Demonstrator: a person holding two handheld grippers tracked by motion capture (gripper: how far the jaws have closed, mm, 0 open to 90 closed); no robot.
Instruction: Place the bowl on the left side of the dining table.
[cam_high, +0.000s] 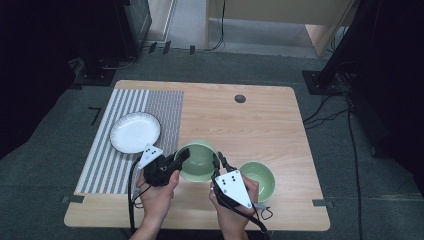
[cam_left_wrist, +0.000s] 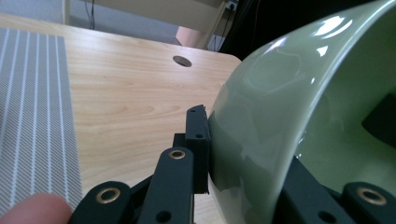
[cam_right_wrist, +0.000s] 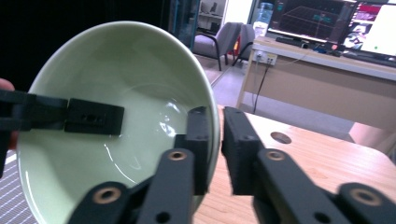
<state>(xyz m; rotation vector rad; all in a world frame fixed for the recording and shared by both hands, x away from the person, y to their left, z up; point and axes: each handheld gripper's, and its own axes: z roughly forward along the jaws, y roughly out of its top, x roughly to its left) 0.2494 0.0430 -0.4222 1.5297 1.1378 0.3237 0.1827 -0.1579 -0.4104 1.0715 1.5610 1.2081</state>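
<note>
Clamping the left wall of the big bowl, the left gripper has one jaw inside and one pressed on the outer wall, so its hold is firm. Opposite it, the right gripper straddles the bowl's right rim; in the right gripper view a slight gap shows between the outer jaw and the rim, so its fingers look loosened rather than pinching. That bowl sits tilted near the middle of the table's front edge, between both hands. A small bowl stands just right of the right gripper, toward the front right corner. On the striped mat along the left edge rests a white plate.
</note>
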